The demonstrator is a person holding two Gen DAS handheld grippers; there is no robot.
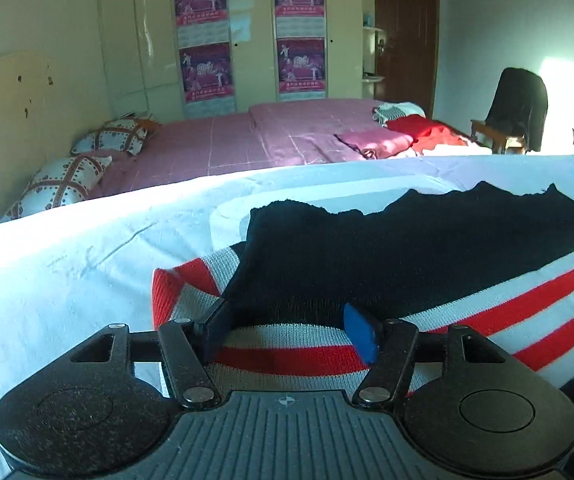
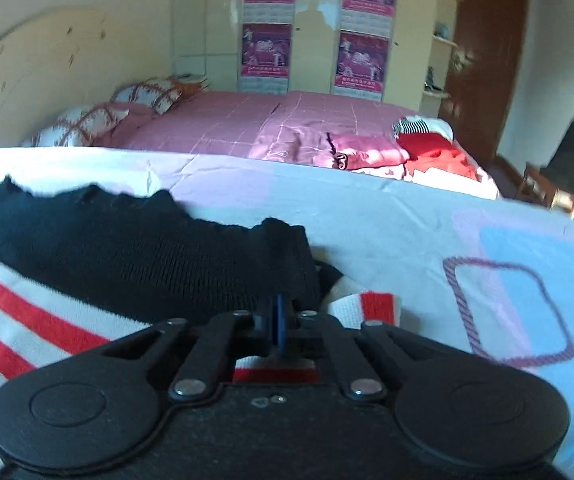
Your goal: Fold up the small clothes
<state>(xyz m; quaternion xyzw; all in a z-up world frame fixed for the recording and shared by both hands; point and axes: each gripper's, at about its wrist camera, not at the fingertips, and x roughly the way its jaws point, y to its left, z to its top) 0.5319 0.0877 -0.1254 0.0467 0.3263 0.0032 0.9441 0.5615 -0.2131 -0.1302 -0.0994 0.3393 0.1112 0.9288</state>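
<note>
1 striped sweater (image 1: 427,264) lies under 2 grippers: left gripper (image 1: 293,332) apart, right gripper (image 2: 277,320) pinching its edge.

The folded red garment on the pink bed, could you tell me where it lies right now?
In both views the red garment lies at the pink bed's far right end, between a pink folded piece and a striped one.

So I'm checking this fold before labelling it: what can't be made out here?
- Left-wrist view: the striped red, white and black knit sweater runs off the right edge; its full shape is unknown.
- Right-wrist view: the right tongs look shut, but their own body hides whether they pinch fabric.
- Both views: the sweater's near hem lies under the tool bodies.
- Left tongs: open over the sweater.
</note>
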